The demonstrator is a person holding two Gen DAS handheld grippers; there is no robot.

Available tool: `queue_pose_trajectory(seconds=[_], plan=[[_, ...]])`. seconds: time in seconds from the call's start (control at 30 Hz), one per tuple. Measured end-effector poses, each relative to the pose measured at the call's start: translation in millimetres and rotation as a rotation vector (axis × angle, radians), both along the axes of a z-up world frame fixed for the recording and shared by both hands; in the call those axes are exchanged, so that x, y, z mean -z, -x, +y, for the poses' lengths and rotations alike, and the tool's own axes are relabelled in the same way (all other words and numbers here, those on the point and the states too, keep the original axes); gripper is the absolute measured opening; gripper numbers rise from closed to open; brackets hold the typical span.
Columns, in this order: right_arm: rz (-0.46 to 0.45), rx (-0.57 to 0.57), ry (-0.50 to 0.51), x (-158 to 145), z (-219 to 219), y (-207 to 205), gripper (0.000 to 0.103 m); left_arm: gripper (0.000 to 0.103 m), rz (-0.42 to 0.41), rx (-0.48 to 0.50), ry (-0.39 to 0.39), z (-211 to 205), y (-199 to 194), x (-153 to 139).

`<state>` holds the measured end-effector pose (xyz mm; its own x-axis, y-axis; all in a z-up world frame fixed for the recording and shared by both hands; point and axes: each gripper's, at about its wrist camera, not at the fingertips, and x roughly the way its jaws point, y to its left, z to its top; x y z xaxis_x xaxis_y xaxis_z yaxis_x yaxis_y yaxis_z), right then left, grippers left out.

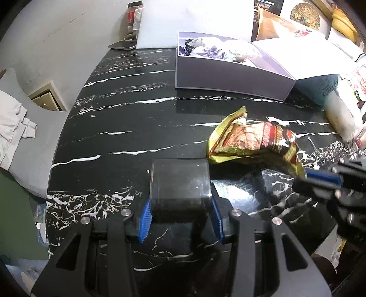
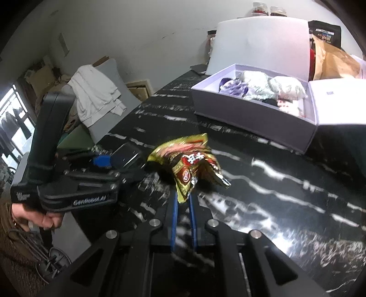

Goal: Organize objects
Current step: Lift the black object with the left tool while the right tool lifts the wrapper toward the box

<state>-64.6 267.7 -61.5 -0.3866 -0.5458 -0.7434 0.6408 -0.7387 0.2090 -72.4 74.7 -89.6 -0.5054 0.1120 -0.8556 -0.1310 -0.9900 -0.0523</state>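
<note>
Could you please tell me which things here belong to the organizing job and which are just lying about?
In the job:
- snack packet, pinched by the right tool
- dark clear container, held in the left tool
- open grey box

Lying about:
- white cloth
- jar
- brown paper bag

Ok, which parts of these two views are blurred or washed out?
Left wrist view: the right gripper at the edge is smeared, the box lid blown out white. Right wrist view: the table streaks with motion blur, the snack bag is soft, the window at far left overexposed.
</note>
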Motion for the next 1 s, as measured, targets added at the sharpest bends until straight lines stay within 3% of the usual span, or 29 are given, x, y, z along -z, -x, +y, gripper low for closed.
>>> queue_pose_trajectory(seconds=[0.13, 0.17, 0.2, 0.27, 0.47, 0.77, 1.0], plan=[[0.02, -0.011, -0.008, 2.5, -2.6, -7.3, 0.016, 0.041, -0.008, 0.0, 0.002, -0.1, 1.5, 0.5], [0.033, -0.002, -0.021, 1.4, -2.3, -8.4, 0.03, 0.041, -0.009, 0.002, 0.005, -0.5, 2.1, 1.3], [0.043, 0.007, -0.03, 0.2, -1.4, -9.2, 0.057, 0.041, -0.008, 0.004, 0.009, 0.2, 1.9, 1.4], [0.082, 0.033, -0.028, -4.1, 3.3, -11.5, 0.084, 0.041, -0.006, 0.008, 0.009, 0.6, 2.3, 1.3], [0.13, 0.03, -0.026, -8.0, 1.2, 0.0, 0.086, 0.041, -0.002, 0.02, 0.015, 1.9, 6.7, 1.8], [0.052, -0.065, -0.079, 19.9, -28.9, 27.8, 0.086, 0.041, 0.0, 0.037, 0.019, -0.3, 12.2, 2.5], [0.031, -0.076, -0.032, 28.4, -29.9, 32.8, 0.084, 0.042, 0.013, 0.051, 0.024, 0.3, 14.1, 3.5]])
